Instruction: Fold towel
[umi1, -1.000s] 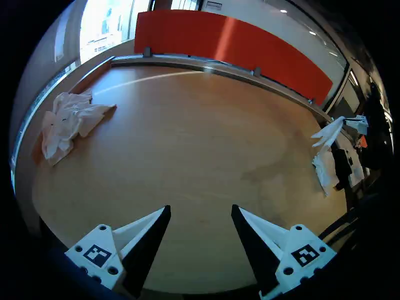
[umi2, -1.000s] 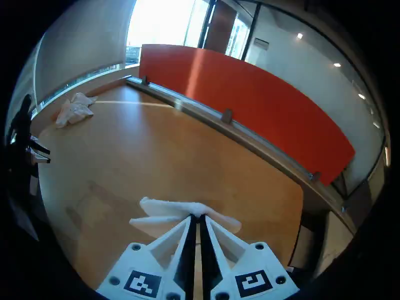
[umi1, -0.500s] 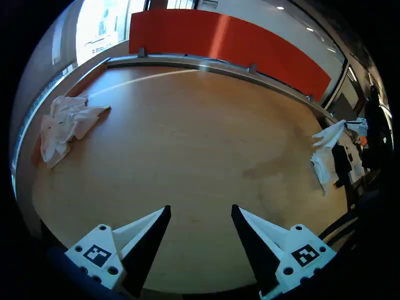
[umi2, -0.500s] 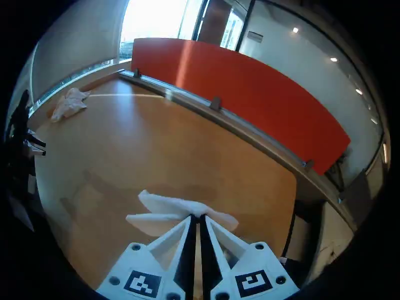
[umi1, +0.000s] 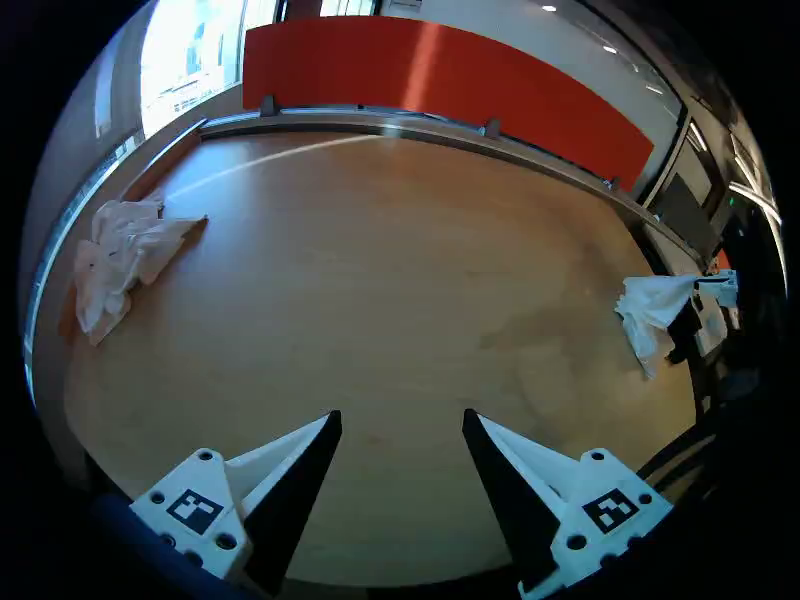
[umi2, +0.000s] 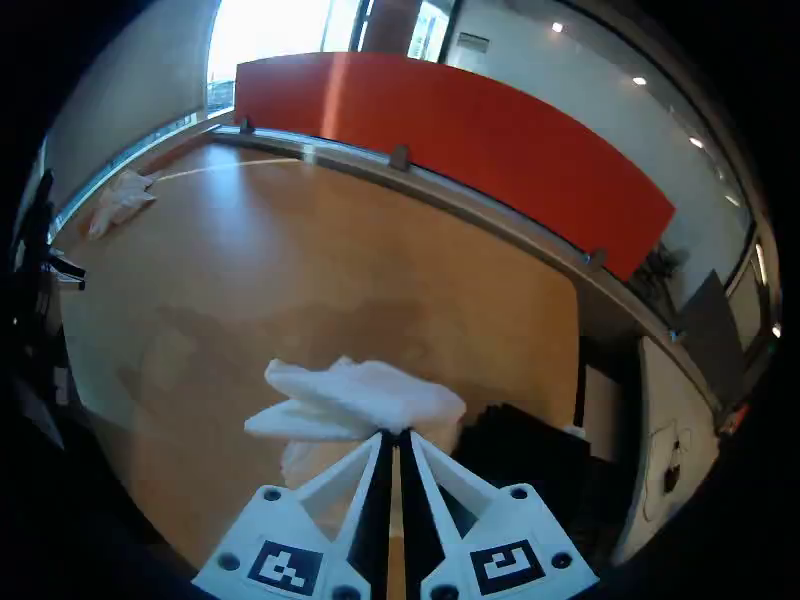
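Our right hand-held gripper (umi2: 397, 440), clamped on the towel (umi2: 360, 400), has swung it out to the surface's (umi1: 400, 250) edge. Our left hand-held gripper (umi1: 400, 430) waits open, so folding hasn't begun.

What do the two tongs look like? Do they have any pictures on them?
The left tongs and the right tongs look alike. Each pair is two white plastic wedges that taper to points, with black inner faces. Every wedge carries a square black-and-white marker, like a tiny maze, with small round holes around it.
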